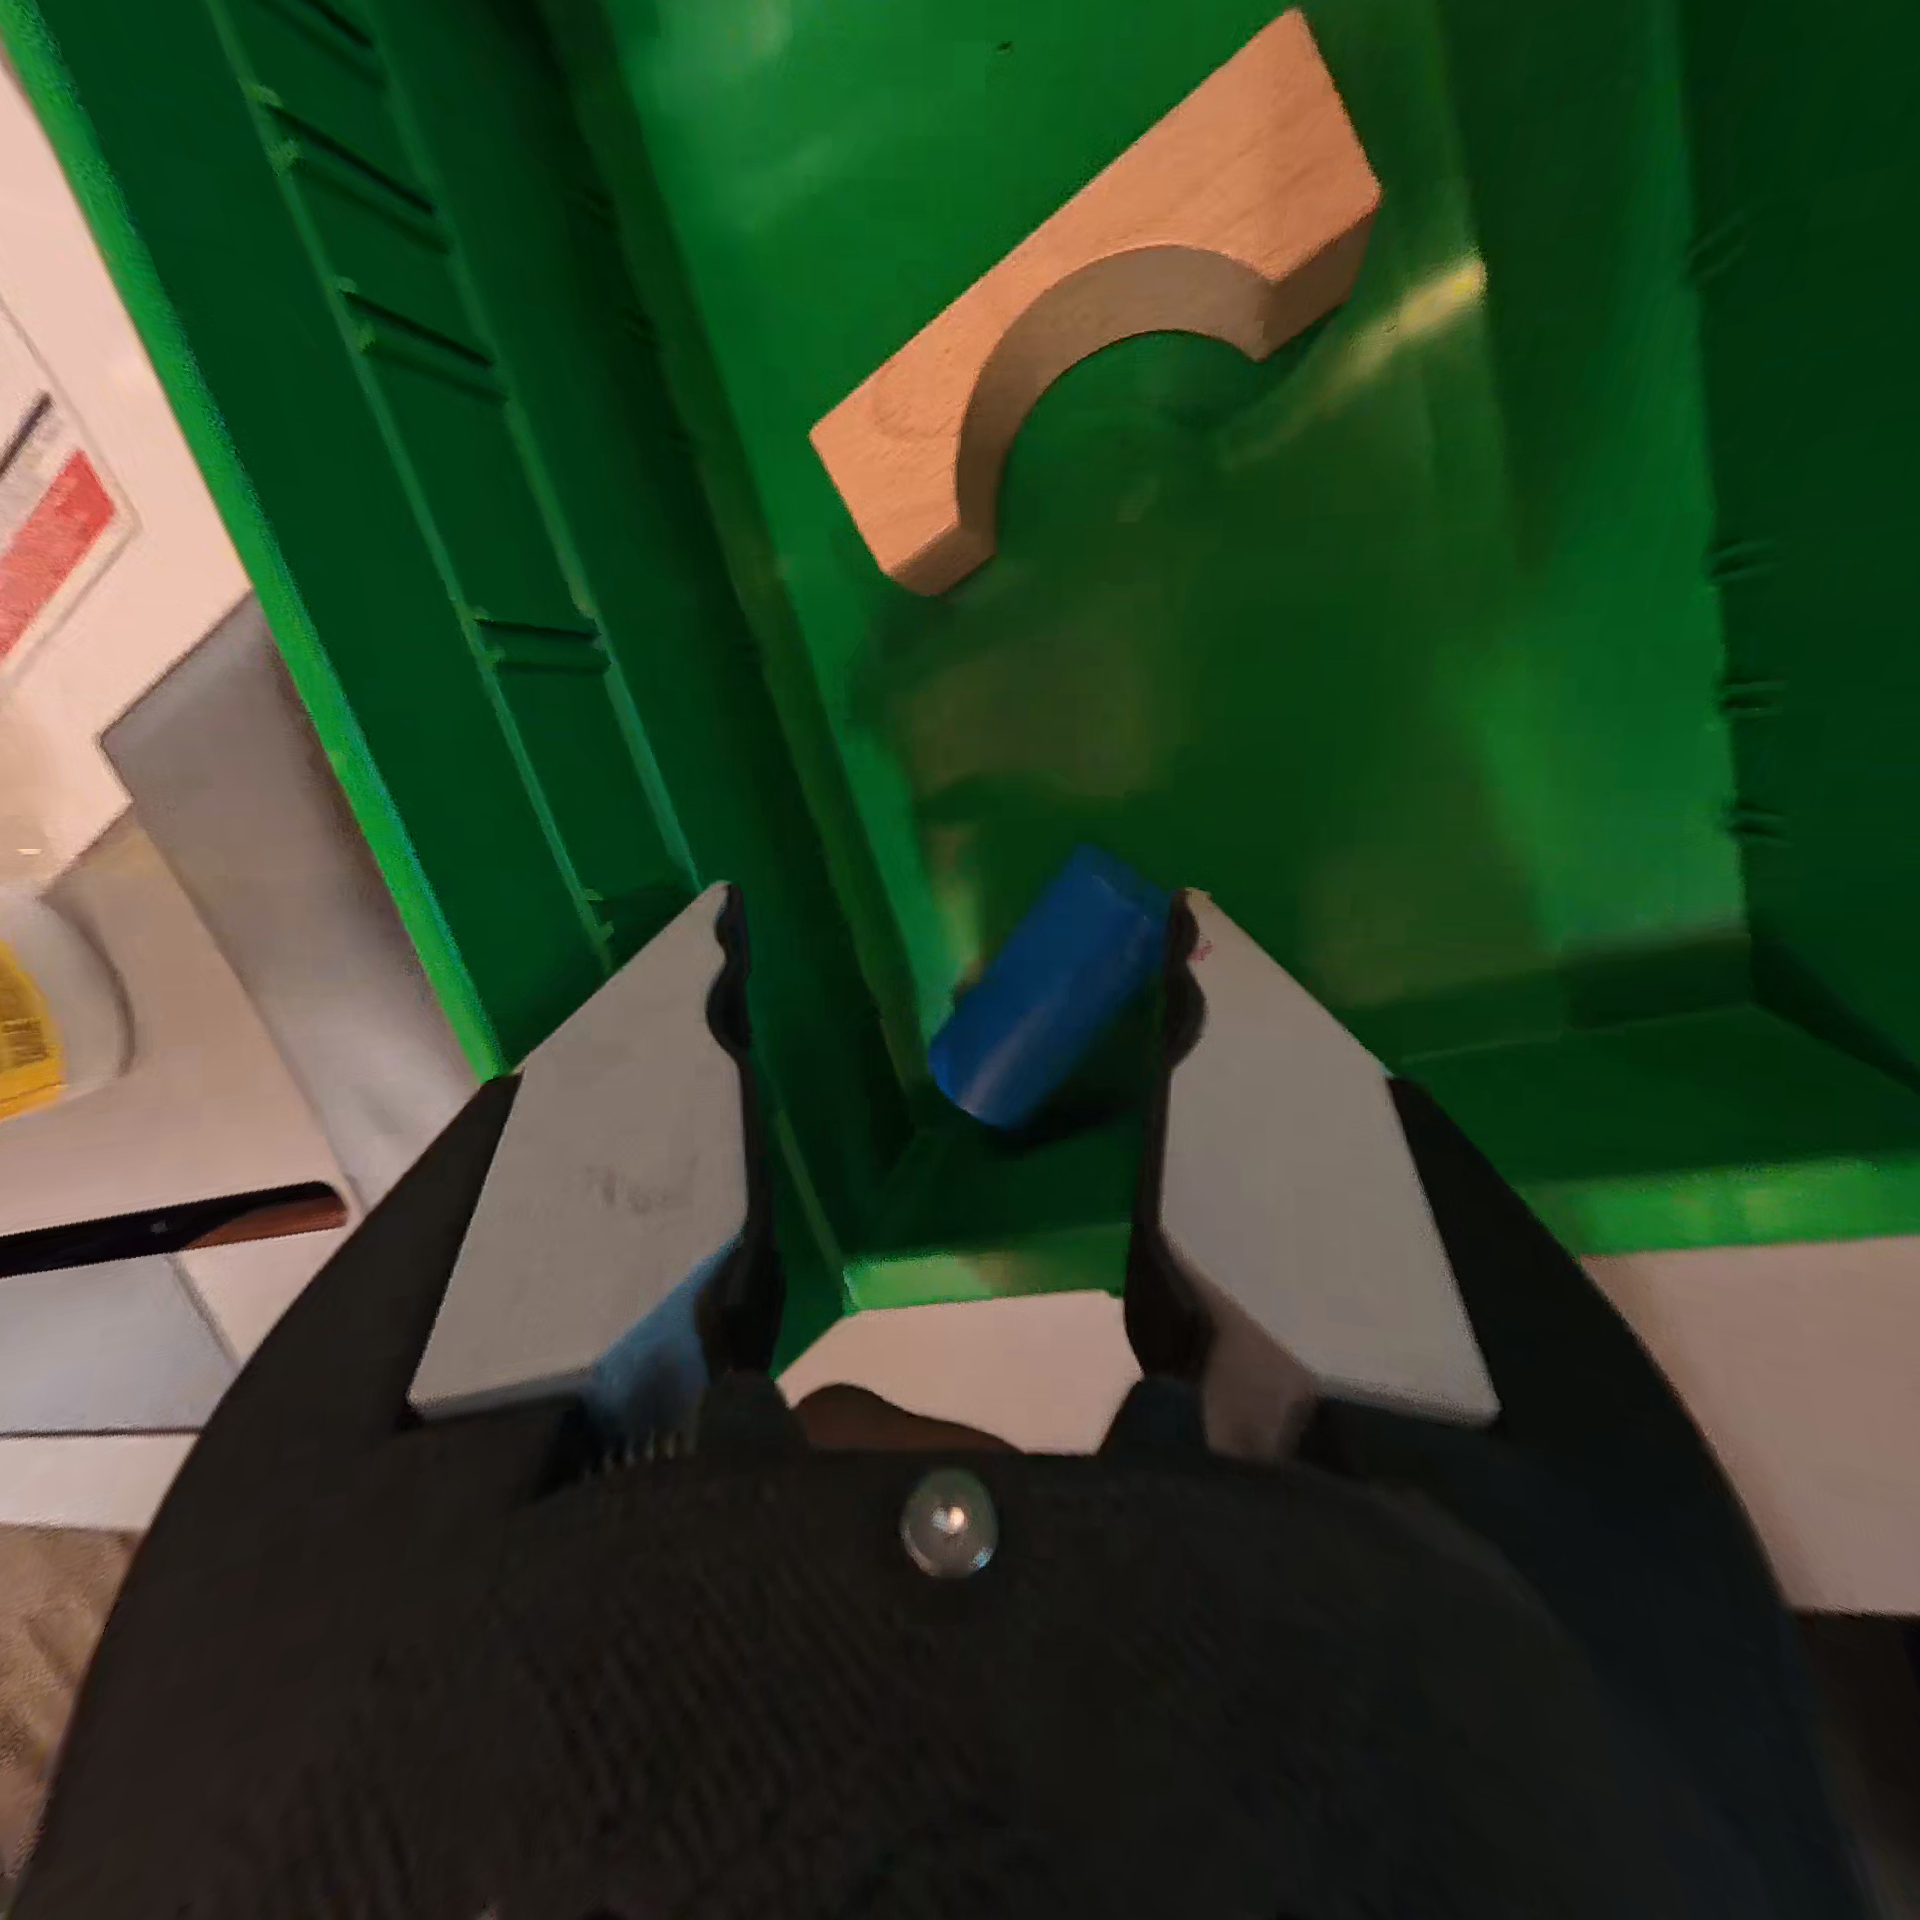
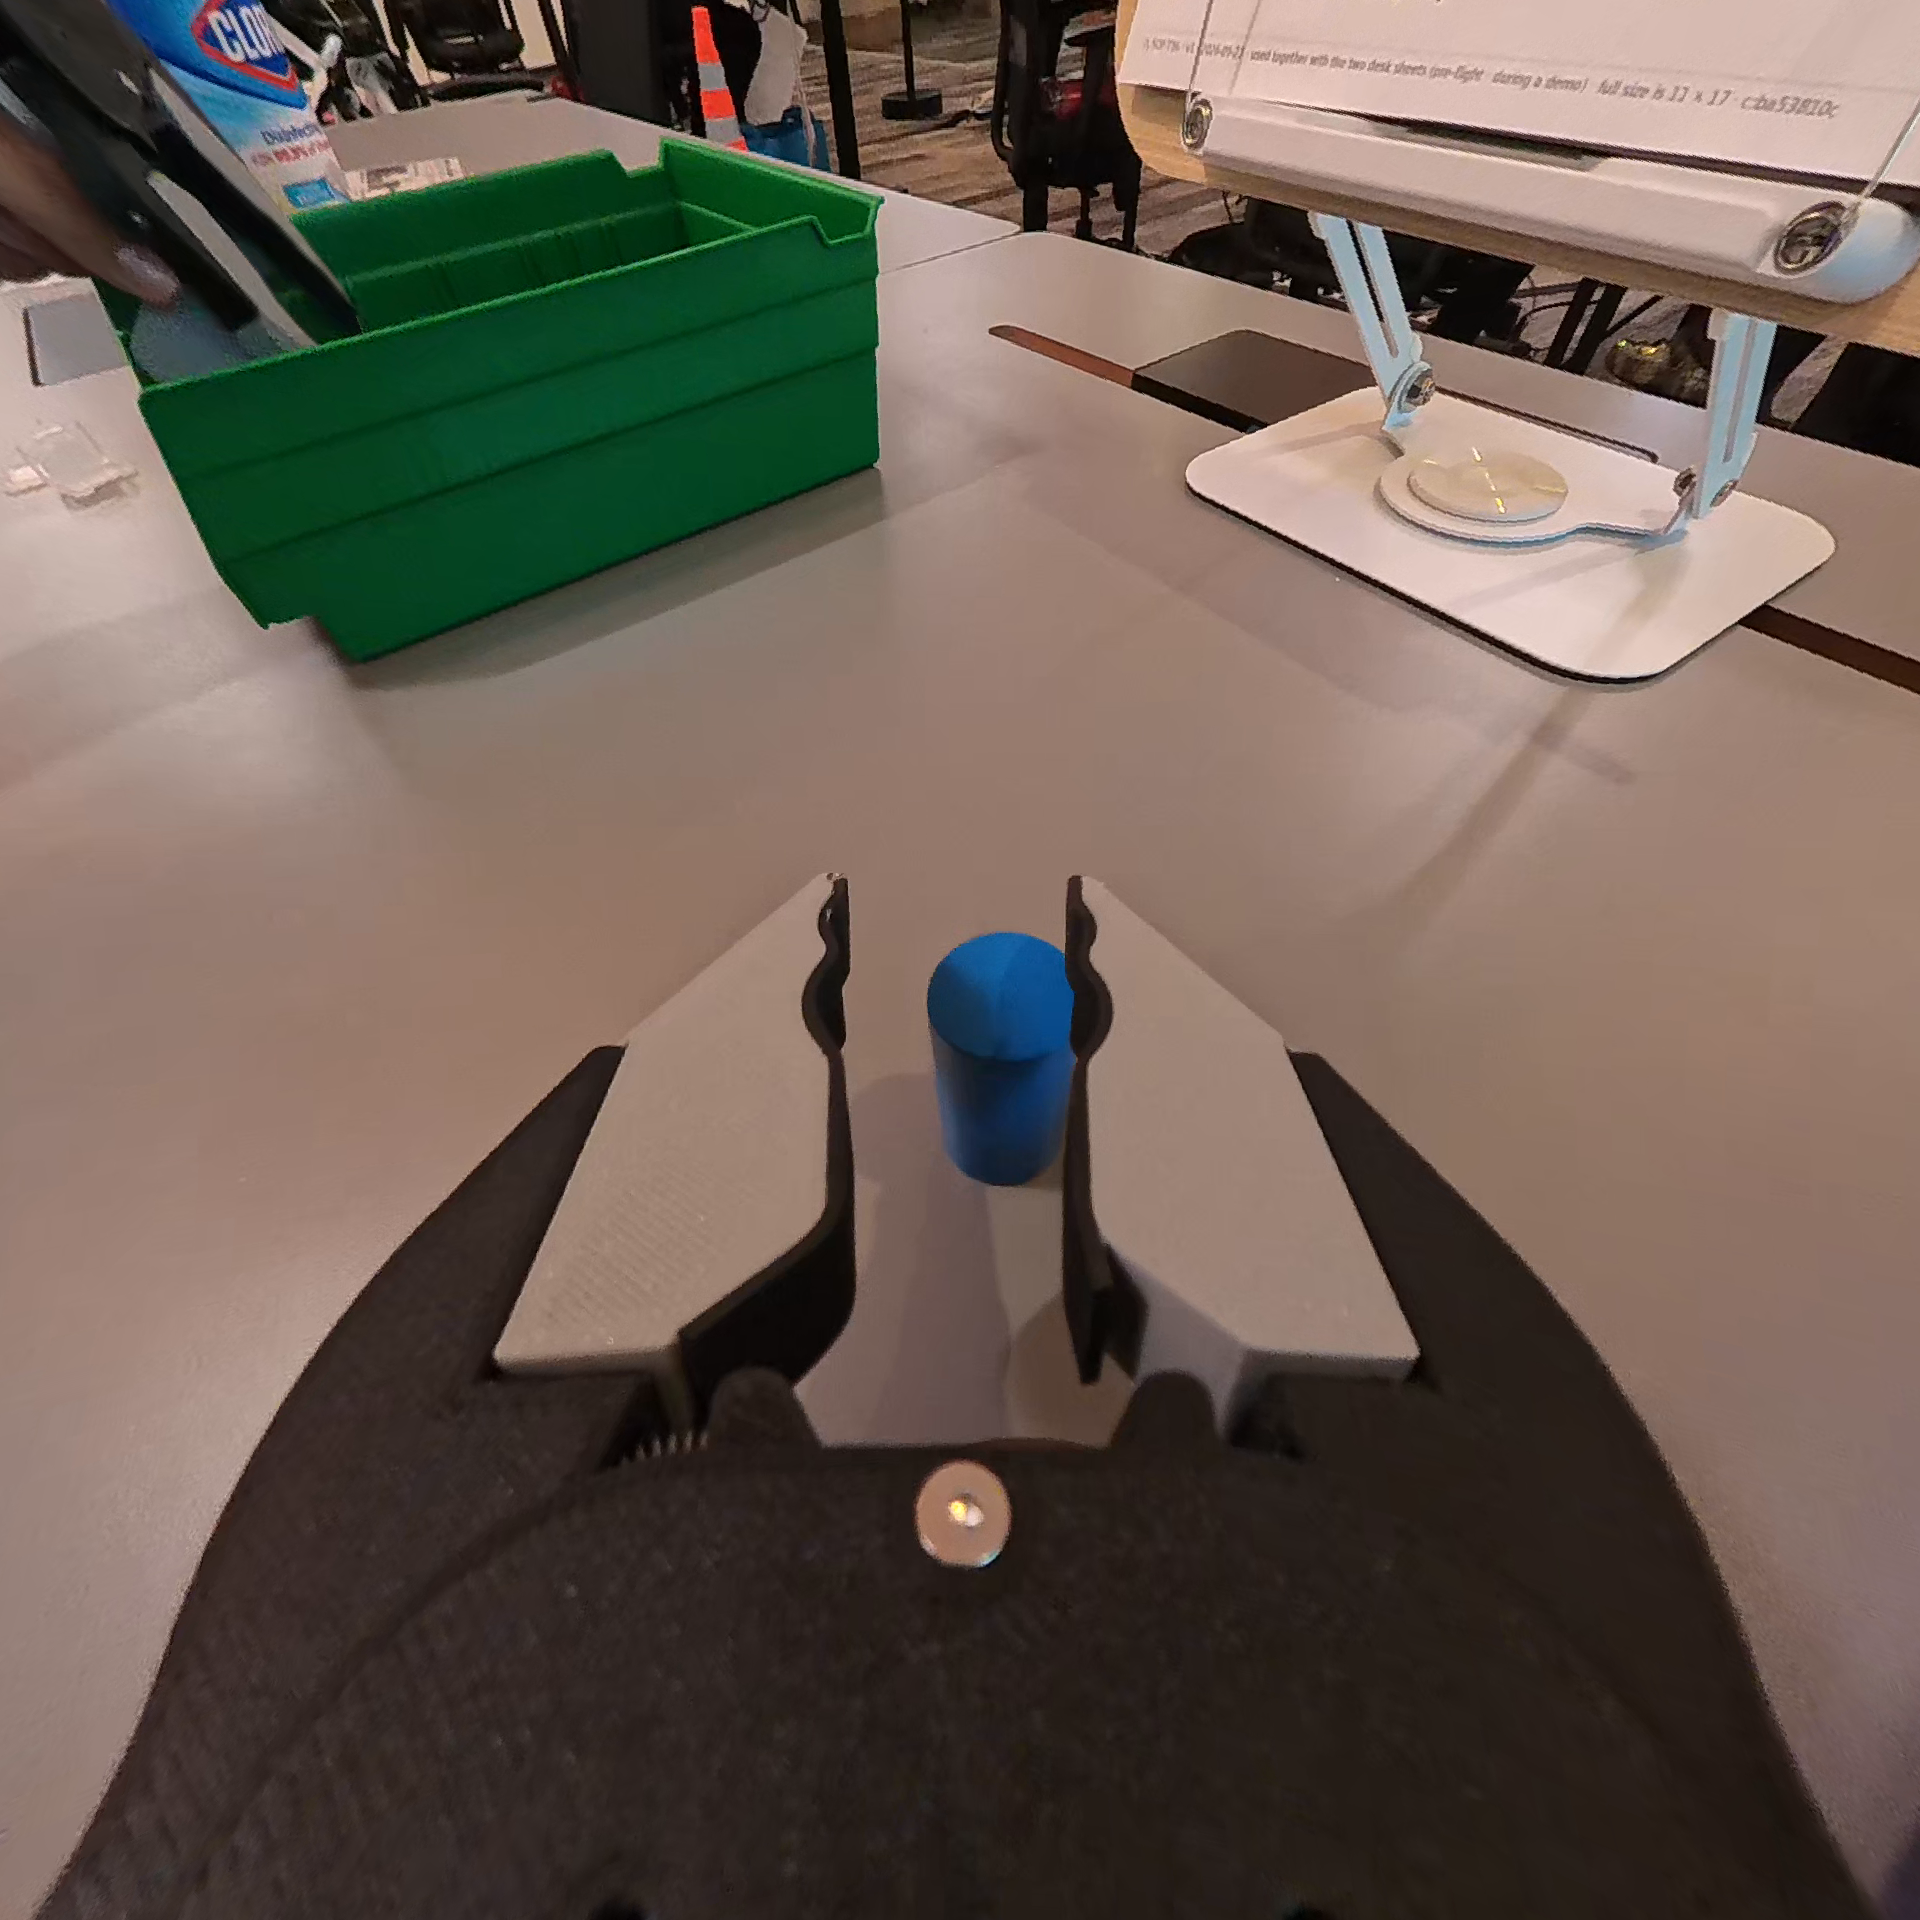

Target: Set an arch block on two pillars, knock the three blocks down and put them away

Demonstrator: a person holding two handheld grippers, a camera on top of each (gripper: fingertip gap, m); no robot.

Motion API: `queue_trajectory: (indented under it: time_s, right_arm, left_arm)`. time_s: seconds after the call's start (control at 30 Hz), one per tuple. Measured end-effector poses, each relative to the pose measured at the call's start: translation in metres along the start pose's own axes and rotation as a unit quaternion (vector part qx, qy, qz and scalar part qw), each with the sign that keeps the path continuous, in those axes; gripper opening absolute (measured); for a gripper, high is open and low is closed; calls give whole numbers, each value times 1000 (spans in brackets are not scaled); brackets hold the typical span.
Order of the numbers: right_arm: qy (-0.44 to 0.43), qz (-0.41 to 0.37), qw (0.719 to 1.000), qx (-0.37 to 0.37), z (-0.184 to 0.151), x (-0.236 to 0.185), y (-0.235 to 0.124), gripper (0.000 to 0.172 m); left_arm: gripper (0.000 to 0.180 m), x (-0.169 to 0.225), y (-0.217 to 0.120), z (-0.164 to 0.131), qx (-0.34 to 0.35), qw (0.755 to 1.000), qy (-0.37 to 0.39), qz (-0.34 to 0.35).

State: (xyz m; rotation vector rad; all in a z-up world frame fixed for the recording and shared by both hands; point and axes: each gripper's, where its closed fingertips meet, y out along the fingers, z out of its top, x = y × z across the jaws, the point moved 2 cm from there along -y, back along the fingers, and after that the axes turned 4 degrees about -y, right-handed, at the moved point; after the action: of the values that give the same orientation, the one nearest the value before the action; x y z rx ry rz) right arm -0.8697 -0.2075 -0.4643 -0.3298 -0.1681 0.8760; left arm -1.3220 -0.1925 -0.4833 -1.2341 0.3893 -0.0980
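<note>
- Grey worktop [image 2: 1351, 935] fills the near ground, with a busy room of chairs and an orange cone behind; a green bin [image 2: 520, 436] sits toward its far left corner and a white stand [image 2: 1507, 520] toward the far right.
- We count three blocks: one wooden arch [image 1: 1101, 301] and two blue cylinders.
- We see the arch lying flat on the bin floor, well clear of the walls, so we judge it already put away.
- One cylinder [image 1: 1049, 987] lies tilted in the bin's near corner, against the inner wall. Our left gripper [image 1: 956, 894] hangs above it with jaws spread wide, one finger [image 1: 1247, 1039] beside the block and the other well apart from it; we judge it has been let go there.
- The second cylinder [image 2: 1000, 1060] stands upright on the worktop near the front edge. Our right gripper [image 2: 956, 883] straddles it, jaws released: one pad appears to touch its side, the other shows a clear gap.
- We judge this last block is lined up for pinching, then for carrying to the bin.
</note>
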Motion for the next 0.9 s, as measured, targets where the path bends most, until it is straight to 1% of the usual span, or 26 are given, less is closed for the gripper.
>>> queue_trajectory:
  time_s: [0.1, 0.17, 0.23, 0.3, 0.33, 0.37, 0.4, 0.43, 0.57, 0.6, 0.7, 0.77, 0.83, 0.9]
  right_arm:
    - [0, 2, 1000, 1, 1, -1, 0, 39]
    - [-1, 2, 1000, 1, 0, -1, 0, 38]
    - [-1, 3, 1000, 0, 0, -2, 0, 38]
    - [0, 4, 1000, -1, -1, -2, 1, 38]
    - [0, 5, 1000, -3, -1, -3, 2, 38]
    - [-1, 5, 1000, -5, -2, -3, 2, 38]
    - [-3, 4, 1000, -7, -3, -3, 2, 38]
    - [-4, 3, 1000, -8, -3, -3, 2, 38]
    - [-3, 1, 1000, -3, -1, -1, 1, 38]
    - [-1, 2, 1000, -1, -1, -1, 0, 38]
    - [1, 7, 1000, 3, 1, -2, 0, 37]
    - [-1, 8, 1000, 4, 2, -3, -1, 37]
    - [-2, 9, 1000, 5, 3, -4, -1, 37]
    - [-2, 11, 1000, 7, 3, -4, -1, 37]
  left_arm:
    - [83, 4, 3, -12, -23, 999, 5, -22]
    - [81, 5, 3, -17, -28, 999, 19, -33]
    - [75, 7, 4, -20, -23, 998, 33, -51]
    - [67, 5, 11, -21, -29, 998, 47, -42]
    - [63, 3, 17, -25, -44, 997, 54, -34]
    - [61, 6, 20, -26, -55, 996, 53, -41]
    - [50, 11, 22, -21, -50, 996, 45, -59]
    - [49, 14, 23, -17, -45, 996, 44, -67]
    - [32, 18, 29, -12, -50, 993, 99, -47]
    - [32, 17, 29, -11, -47, 992, 107, -37]
    - [31, 12, 25, -3, -13, 994, 107, -13]
    - [31, 9, 13, 7, 35, 995, 91, -13]
    - [31, 10, -13, 23, 106, 992, 71, -21]
    - [31, 18, -53, 43, 200, 977, 52, -43]
